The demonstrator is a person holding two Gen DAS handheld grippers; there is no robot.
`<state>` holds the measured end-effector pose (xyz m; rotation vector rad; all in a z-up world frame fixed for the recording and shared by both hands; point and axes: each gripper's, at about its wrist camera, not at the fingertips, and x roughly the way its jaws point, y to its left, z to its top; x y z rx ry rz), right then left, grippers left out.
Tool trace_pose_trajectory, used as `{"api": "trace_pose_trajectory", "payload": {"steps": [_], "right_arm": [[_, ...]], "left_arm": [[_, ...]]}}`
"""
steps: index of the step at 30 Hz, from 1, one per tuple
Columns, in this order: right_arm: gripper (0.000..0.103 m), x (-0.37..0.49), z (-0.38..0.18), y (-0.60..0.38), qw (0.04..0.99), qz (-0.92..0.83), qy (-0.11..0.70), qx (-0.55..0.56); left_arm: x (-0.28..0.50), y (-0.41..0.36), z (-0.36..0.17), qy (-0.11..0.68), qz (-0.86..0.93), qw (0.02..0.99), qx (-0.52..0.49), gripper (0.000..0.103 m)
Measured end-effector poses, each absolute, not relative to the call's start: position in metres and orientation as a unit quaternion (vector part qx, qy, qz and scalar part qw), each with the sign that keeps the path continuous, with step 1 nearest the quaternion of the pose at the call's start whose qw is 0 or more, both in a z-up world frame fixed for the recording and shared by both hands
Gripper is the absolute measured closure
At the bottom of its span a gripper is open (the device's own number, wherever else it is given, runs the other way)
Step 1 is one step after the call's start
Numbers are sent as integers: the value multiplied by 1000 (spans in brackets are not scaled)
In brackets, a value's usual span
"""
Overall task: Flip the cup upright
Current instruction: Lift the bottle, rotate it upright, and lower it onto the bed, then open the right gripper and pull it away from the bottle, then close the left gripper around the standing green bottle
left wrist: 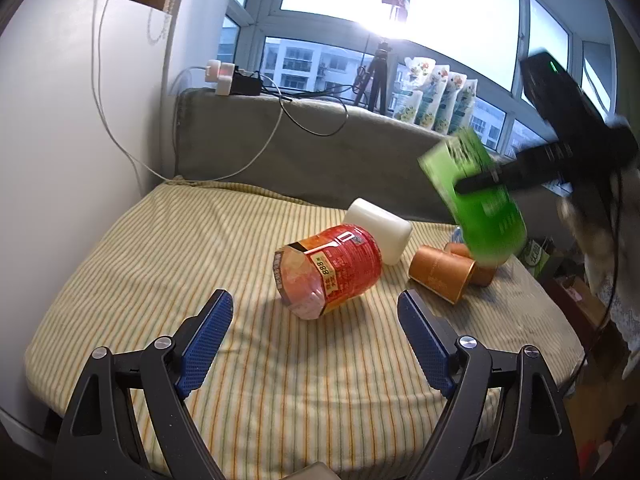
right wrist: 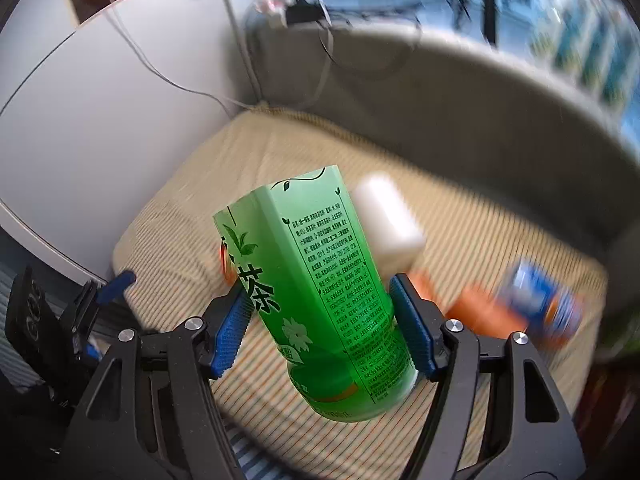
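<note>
My right gripper point(right wrist: 320, 320) is shut on a green tea cup point(right wrist: 316, 296) and holds it tilted in the air above the striped cushion point(right wrist: 180, 216). In the left wrist view the same green cup point(left wrist: 476, 196) hangs blurred at the right, clamped by the right gripper point(left wrist: 480, 182). My left gripper point(left wrist: 316, 320) is open and empty, low over the cushion point(left wrist: 160, 264). A red cup point(left wrist: 332, 268) lies on its side just ahead of its fingertips.
A white cup point(left wrist: 380, 228) and two orange cups point(left wrist: 442, 270) lie on their sides behind the red one. A grey padded ledge point(left wrist: 320, 148) runs along the back, a white cabinet point(left wrist: 80, 120) stands at the left. A blurred blue item point(right wrist: 540, 304) lies at the right.
</note>
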<state>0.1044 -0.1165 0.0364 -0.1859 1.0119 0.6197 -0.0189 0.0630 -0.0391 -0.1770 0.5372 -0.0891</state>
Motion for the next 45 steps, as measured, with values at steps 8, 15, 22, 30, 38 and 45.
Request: {"api": "trace_pose_trajectory", "payload": {"steps": [8, 15, 22, 30, 38, 45], "right_arm": [[32, 82, -36, -145, 788, 287, 545, 23], [32, 82, -84, -156, 750, 282, 586, 125], [31, 91, -99, -152, 748, 279, 590, 121], [23, 88, -64, -159, 796, 290, 528, 62], [23, 60, -24, -195, 843, 272, 464, 23], [23, 43, -16, -253, 860, 238, 448, 61]], "left_arm": [[-18, 54, -44, 293, -71, 948, -104, 19], [-13, 47, -47, 328, -102, 931, -121, 20], [-5, 40, -51, 353, -124, 917, -138, 20], [13, 30, -54, 377, -150, 899, -163, 20], [44, 21, -72, 426, -187, 843, -272, 20], [65, 20, -94, 454, -175, 796, -360, 22]]}}
